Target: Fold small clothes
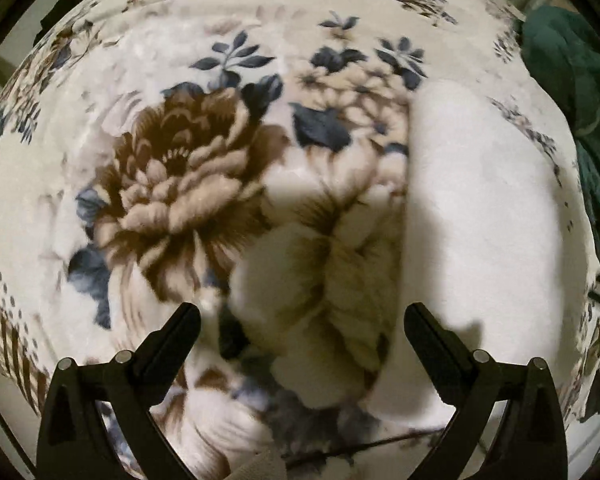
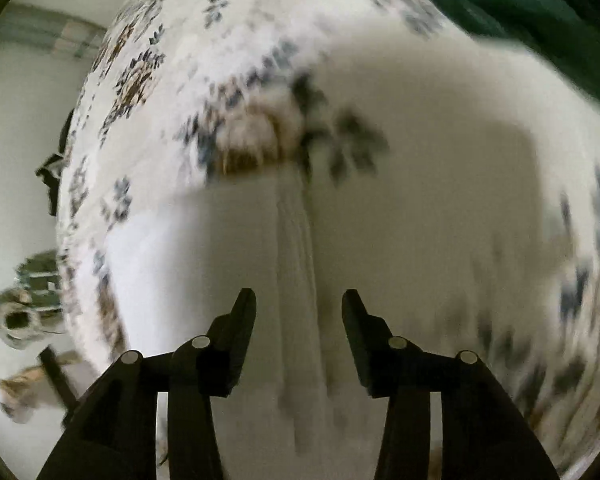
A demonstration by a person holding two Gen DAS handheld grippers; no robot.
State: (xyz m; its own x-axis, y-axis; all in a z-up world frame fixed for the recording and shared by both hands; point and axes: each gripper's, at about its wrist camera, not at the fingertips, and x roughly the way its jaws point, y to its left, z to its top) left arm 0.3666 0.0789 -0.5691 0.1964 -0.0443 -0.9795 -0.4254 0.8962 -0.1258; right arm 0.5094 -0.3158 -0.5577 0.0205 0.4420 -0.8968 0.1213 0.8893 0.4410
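Note:
A small white garment lies flat on a floral blanket, right of centre in the left wrist view. My left gripper is open and empty, hovering above the blanket just left of the garment's edge. In the blurred right wrist view the same white garment fills the middle, with a long fold or ridge running toward the camera. My right gripper is open, its fingers on either side of that ridge, holding nothing.
A dark green cloth lies at the blanket's right edge, also showing at the top right of the right wrist view. The bed's left edge, pale floor and some blurred objects show on the left.

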